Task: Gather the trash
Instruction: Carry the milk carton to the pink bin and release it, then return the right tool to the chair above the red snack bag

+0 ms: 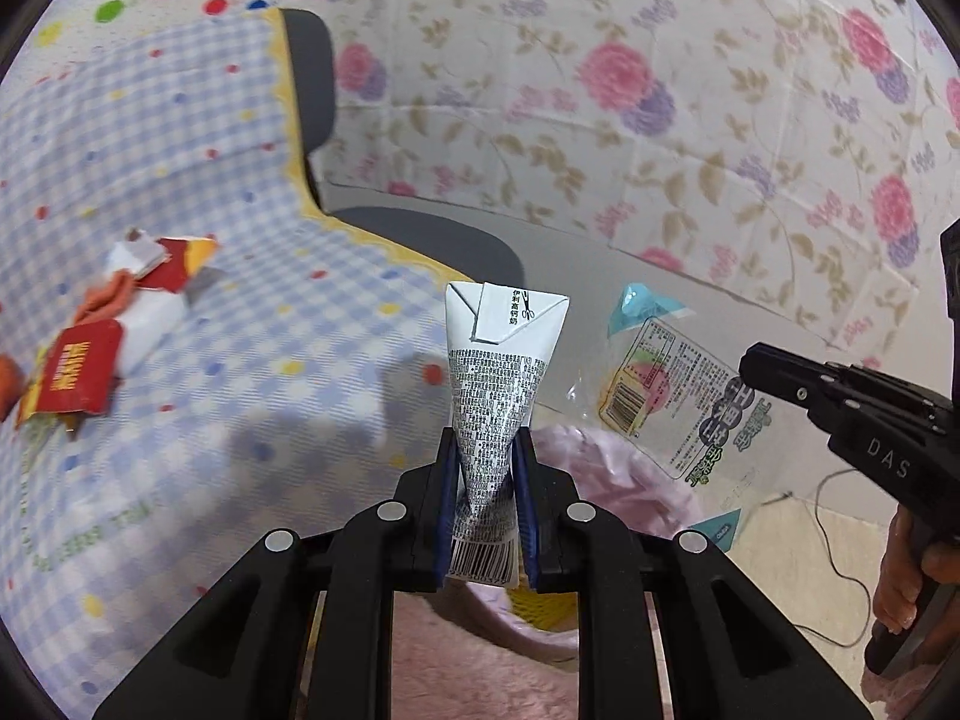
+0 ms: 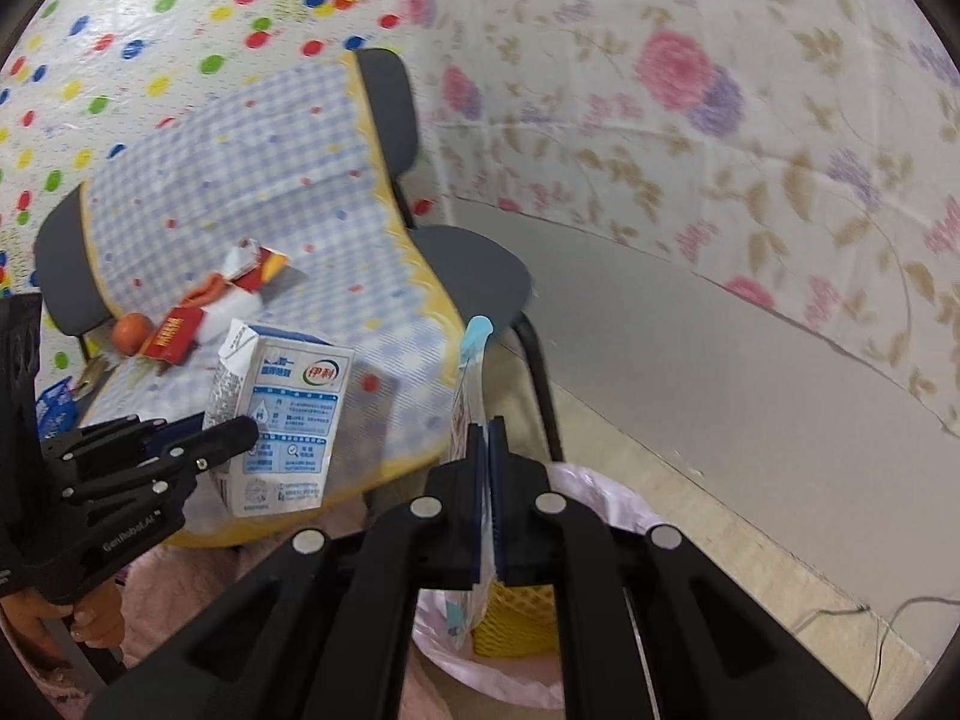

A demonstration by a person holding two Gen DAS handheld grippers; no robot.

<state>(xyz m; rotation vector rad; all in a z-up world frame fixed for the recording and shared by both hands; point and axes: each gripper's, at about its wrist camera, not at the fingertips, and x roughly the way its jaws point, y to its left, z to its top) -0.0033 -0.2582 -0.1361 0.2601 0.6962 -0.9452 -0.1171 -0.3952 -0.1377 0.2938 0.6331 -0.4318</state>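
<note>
**Trash held over the lined bin**

Trash is in both tongs. The left tongs (image 1: 486, 468) are clenched on a crushed milk carton (image 1: 498, 372), its pinched waist between the blue pads (image 1: 523, 480) and its folded top pointing away from the camera. The right tongs (image 2: 487, 450) are squeezed fully together on a clear plastic wrapper (image 1: 672, 396) with a light-blue corner — seen edge-on from the right wrist, flat and printed from the left. Both pieces hang above a bin with a pink liner (image 2: 600, 492); something yellow (image 2: 516, 618) lies inside, possibly a mesh sleeve. More scraps remain on the checked cloth (image 2: 240, 180) draped over the chair (image 2: 384, 96): red packaging (image 2: 174, 339), torn paper (image 2: 255, 267) and an orange fruit (image 2: 132, 333).
</note>
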